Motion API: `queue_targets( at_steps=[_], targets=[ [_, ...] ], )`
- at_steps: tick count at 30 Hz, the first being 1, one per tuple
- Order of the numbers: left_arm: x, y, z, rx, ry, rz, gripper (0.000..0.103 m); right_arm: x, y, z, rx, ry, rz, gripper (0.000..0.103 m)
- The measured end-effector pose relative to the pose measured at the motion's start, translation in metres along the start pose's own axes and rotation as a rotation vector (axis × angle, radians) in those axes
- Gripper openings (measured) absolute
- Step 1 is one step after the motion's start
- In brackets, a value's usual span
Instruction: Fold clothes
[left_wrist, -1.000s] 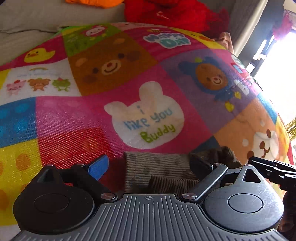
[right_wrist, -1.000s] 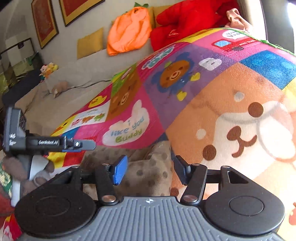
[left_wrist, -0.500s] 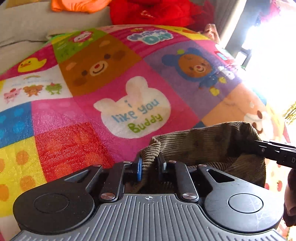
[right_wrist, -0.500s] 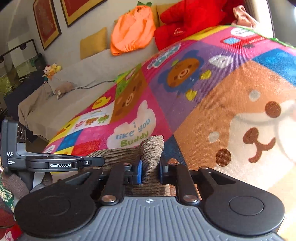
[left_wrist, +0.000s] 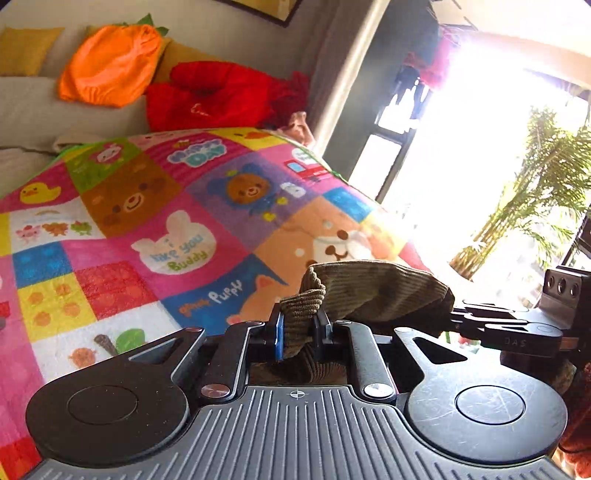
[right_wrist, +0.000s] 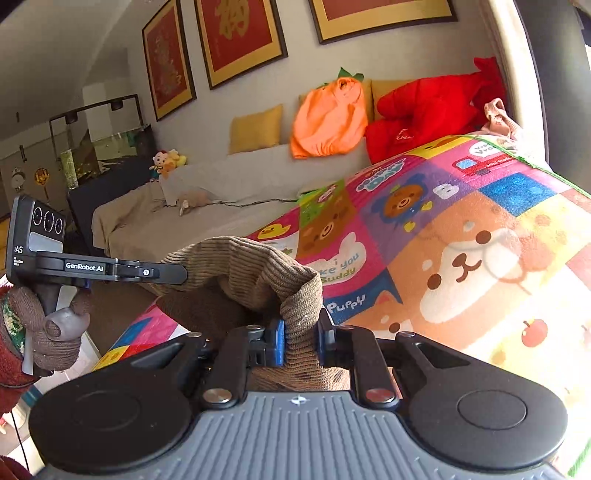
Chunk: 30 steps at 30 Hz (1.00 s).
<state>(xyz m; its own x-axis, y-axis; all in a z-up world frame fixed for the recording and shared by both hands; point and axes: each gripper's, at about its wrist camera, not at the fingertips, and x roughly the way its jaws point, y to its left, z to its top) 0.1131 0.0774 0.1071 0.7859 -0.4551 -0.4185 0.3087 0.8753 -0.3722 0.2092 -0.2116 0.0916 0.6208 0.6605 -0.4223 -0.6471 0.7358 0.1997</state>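
A brown corduroy garment (left_wrist: 373, 291) hangs stretched between both grippers, lifted above the colourful patchwork play mat (left_wrist: 147, 221). My left gripper (left_wrist: 299, 332) is shut on one bunched edge of the garment. In the right wrist view my right gripper (right_wrist: 301, 339) is shut on the other edge of the garment (right_wrist: 240, 269). The left gripper (right_wrist: 173, 274) shows there from the side, at the cloth's far end, held by a gloved hand (right_wrist: 48, 325). The right gripper's body (left_wrist: 517, 332) appears at the right edge of the left wrist view.
A grey sofa (right_wrist: 221, 206) runs behind the mat (right_wrist: 461, 240), with an orange cushion (left_wrist: 110, 66), a red garment (left_wrist: 221, 96) and a yellow pillow (right_wrist: 255, 129) on it. A bright window and a potted palm (left_wrist: 535, 192) lie to the right. Framed pictures (right_wrist: 236, 37) hang on the wall.
Both grippers closed on the corduroy garment, which lay low on the mat, and have lifted it up and back. The mat now looks farther away and the room shows above it.
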Motion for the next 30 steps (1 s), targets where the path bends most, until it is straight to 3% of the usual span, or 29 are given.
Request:
queue_targets(
  at_steps=[8,16,19,23,24,25,27,28,30],
  targets=[
    [-0.042,-0.034,-0.080,0.038,0.102,-0.024,0.017,-0.047,0.034,-0.071,-0.094,0.015,-0.042,0.016],
    [-0.036,-0.023,-0.148,0.096,0.260,0.014,0.025,-0.062,0.058,-0.139,-0.225,0.064,-0.133,0.017],
    [-0.050,-0.022,-0.143,0.111,0.228,-0.030,0.031,-0.072,0.055,-0.147,-0.215,0.090,-0.122,0.018],
    [-0.073,-0.020,-0.120,0.135,0.136,-0.080,0.054,-0.093,0.052,-0.150,-0.229,0.109,-0.122,0.022],
    [-0.077,-0.018,-0.109,0.137,0.099,-0.087,0.060,-0.099,0.051,-0.146,-0.221,0.097,-0.121,0.025],
    [-0.081,-0.017,-0.098,0.138,0.064,-0.093,0.063,-0.104,0.049,-0.140,-0.209,0.078,-0.119,0.033],
    [-0.081,-0.013,-0.077,0.132,0.003,-0.102,0.078,-0.112,0.044,-0.123,-0.179,0.020,-0.116,0.047],
    [-0.076,-0.011,-0.067,0.139,-0.022,-0.102,0.081,-0.114,0.041,-0.113,-0.156,-0.016,-0.110,0.055],
    [-0.064,-0.011,-0.052,0.156,-0.047,-0.081,0.082,-0.108,0.034,-0.092,-0.112,-0.069,-0.092,0.059]
  ],
)
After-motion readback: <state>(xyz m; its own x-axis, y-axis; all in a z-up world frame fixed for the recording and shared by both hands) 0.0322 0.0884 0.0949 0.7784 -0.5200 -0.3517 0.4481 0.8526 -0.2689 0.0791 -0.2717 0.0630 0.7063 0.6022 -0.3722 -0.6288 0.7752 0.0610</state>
